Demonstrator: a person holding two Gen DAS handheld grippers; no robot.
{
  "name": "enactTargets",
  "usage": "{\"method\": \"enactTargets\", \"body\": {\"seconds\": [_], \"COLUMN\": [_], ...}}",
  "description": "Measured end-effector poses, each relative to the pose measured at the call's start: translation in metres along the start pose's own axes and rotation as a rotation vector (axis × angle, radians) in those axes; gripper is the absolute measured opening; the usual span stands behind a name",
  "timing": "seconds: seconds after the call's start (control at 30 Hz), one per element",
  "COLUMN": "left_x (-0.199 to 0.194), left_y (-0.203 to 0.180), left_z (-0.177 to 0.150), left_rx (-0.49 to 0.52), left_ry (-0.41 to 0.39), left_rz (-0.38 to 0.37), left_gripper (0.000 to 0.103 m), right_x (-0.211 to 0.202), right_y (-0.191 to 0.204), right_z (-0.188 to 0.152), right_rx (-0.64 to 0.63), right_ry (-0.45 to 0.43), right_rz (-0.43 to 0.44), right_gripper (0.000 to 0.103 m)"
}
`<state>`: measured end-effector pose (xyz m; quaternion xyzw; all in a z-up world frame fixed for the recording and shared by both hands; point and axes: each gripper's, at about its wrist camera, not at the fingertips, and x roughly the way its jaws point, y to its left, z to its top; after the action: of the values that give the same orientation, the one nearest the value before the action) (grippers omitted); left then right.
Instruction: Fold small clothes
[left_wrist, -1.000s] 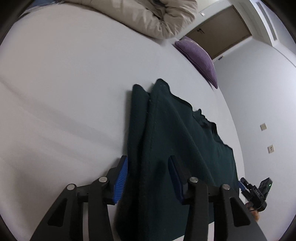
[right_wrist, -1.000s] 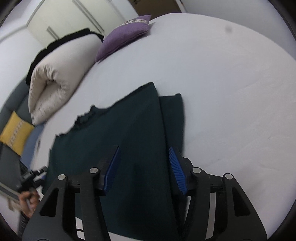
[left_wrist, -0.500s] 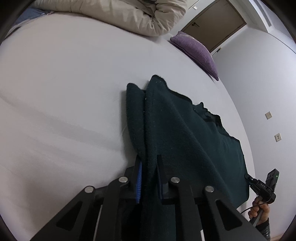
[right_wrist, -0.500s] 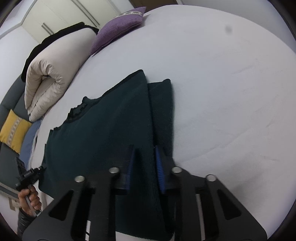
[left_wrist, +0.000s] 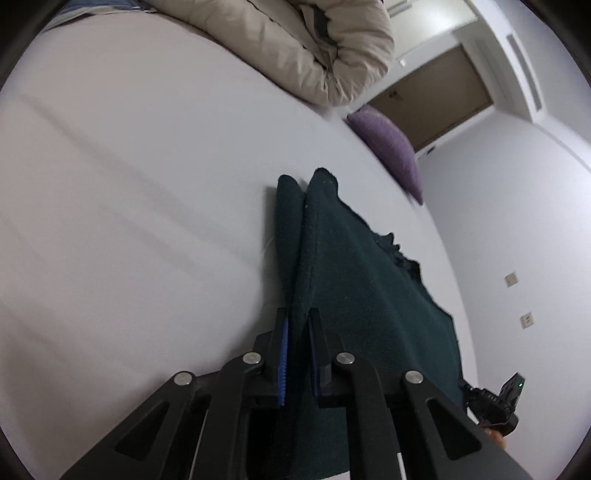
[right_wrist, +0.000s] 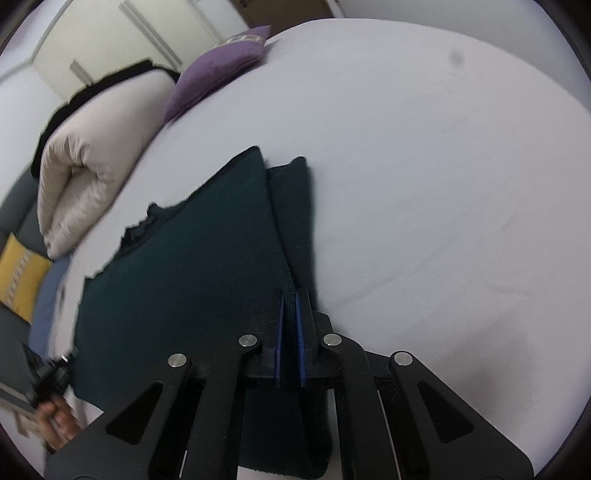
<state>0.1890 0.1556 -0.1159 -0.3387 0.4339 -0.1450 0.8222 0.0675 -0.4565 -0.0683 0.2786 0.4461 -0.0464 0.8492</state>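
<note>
Since a second ago both my claws have gone from spread wide over the cloth to pinched tight on it, and the pinched edges now ride up off the sheet. My left claw (left_wrist: 297, 354) clamps a raised ridge of the dark green garment (left_wrist: 365, 295) between its blue pads, and my right claw (right_wrist: 290, 339) grips the opposite side's fold of the same garment (right_wrist: 192, 266) the same way. The garment lies spread on the white bed (left_wrist: 129, 184), a narrow folded strip beside each gripped ridge, its ragged neckline edge toward the pillows. There are no containers in either view. At twelve o'clock in the left view sits a rolled beige duvet (left_wrist: 295, 48), with a purple cushion (left_wrist: 391, 147) at about one o'clock and a brown door (left_wrist: 436, 107) behind it. In the right view the cushion (right_wrist: 218, 70) lies at eleven o'clock, the duvet (right_wrist: 92, 155) at ten, and a yellow pillow (right_wrist: 18, 280) at nine, cut off by the lens rim. Each claw shows only as a small blurred dark shape at the other view's lower edge, held by a partly seen hand (right_wrist: 55, 424). The garment's near hem is hidden under my claw bodies.
</note>
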Motion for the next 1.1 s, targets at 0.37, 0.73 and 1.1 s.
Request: {"method": "enactTargets", "body": {"seconds": [0.37, 0.73, 1.1], "left_x": [-0.005, -0.019, -0.017], "left_y": [-0.002, -0.001, -0.024], "left_z": [-0.018, -0.016, -0.031], "left_rx": [0.071, 0.057, 0.198], "left_ry": [-0.046, -0.040, -0.002], "left_rz": [0.079, 0.079, 0.225], "left_gripper": [0.007, 0.030, 0.007], "right_x": [-0.005, -0.024, -0.037], "right_y": [-0.004, -0.004, 0.008], "right_z": [-0.011, -0.015, -0.052], "right_rx": [0.007, 0.073, -0.081], "right_ry": [-0.052, -0.004, 0.043], "right_rz": [-0.013, 0.070, -0.075], "right_gripper": [0.004, 0.042, 0.006]}}
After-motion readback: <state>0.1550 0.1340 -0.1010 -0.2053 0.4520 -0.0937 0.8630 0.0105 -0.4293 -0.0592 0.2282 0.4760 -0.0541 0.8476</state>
